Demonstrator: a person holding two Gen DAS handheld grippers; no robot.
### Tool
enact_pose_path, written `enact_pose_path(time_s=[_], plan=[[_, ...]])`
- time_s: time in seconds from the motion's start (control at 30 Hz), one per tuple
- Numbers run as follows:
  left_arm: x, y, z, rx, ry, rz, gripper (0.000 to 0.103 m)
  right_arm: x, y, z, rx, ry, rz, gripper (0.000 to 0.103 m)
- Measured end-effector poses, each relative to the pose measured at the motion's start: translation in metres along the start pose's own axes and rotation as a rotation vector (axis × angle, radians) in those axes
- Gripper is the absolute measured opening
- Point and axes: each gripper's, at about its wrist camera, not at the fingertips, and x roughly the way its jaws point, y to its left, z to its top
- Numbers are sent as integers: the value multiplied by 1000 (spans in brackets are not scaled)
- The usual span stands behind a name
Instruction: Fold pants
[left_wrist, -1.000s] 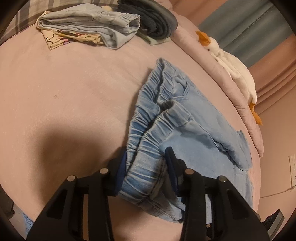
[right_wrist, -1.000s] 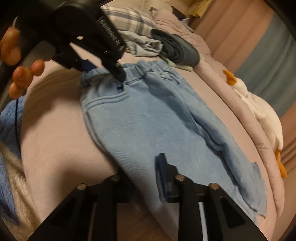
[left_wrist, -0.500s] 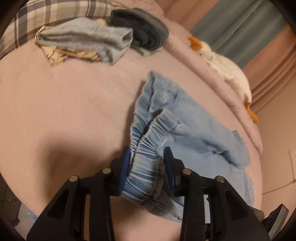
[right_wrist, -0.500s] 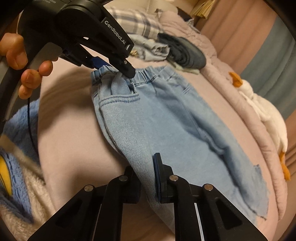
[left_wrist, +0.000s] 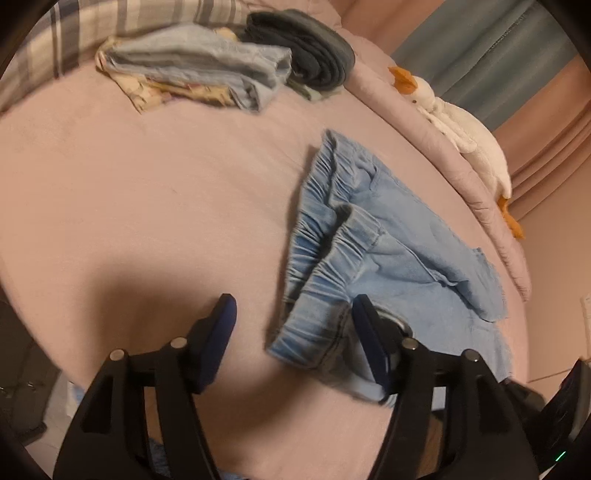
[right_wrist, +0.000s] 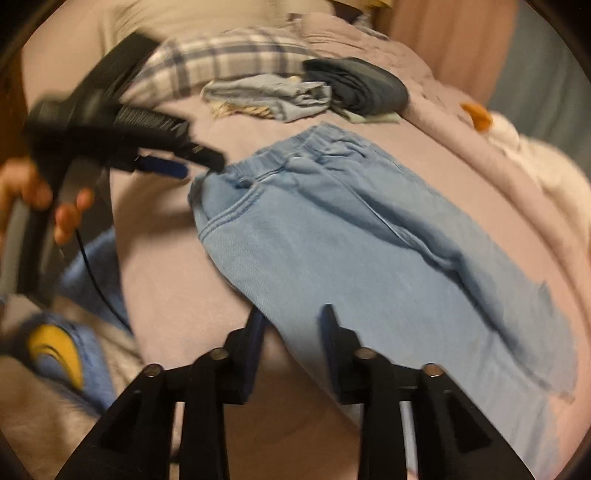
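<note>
- Step: lengthwise fold laid; pants (right_wrist: 369, 236) rest doubled on the bed (left_wrist: 129, 192).
- Left hand-held gripper (left_wrist: 291, 332): spread, waistband loose between pads.
- Right hand-held gripper (right_wrist: 291, 332): spread around the leg edge.
- Next: regrip hems, carry them toward the waistband.

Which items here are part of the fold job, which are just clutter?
In play:
- light blue pants
- left gripper, open
- right gripper, open

Lying about:
- folded clothes pile
- dark rolled garment
- plush goose
- plaid pillow

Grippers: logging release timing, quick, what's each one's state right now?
Left gripper: open, holding nothing; the pants waistband lies loose between its jaws.
Right gripper: open, with the pants' edge between its jaws, not clamped.
</note>
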Motion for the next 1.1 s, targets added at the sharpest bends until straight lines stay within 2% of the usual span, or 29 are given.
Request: enact_pose_path(time_s=[0.13,0.23,0.3,0.4,0.43,0.6,0.73,0.83,0.97,1.1], plan=[[-19,9,6,-7,-80,102,65,-14,-22,-1,111,-27,46,41],[-30,18,12,-31,-107,89,65,-21,-32,-1,152,-57,66,42],[-32,10,14,-8,-117,75,65,-16,-37,1,179,-57,25,42],[-27,-18,11,83,-115,20,65,4,-52,5,234,-13,-75,42],[-22,-33,8,143,-112,-4,65,11,-55,4,258,5,-91,42],[6,-78,-16,372,-43,-29,65,40,-63,-19,327,138,-110,42],[36,-91,-46,547,62,49,65,33,-64,-28,347,128,-82,42],[38,-92,-58,640,55,91,65,29,-72,-32,363,143,-76,42],[34,-82,-51,591,82,44,65,17,-84,-33,391,118,-92,42],[31,-79,-49,539,88,6,65,14,-104,-37,435,102,-146,42]])
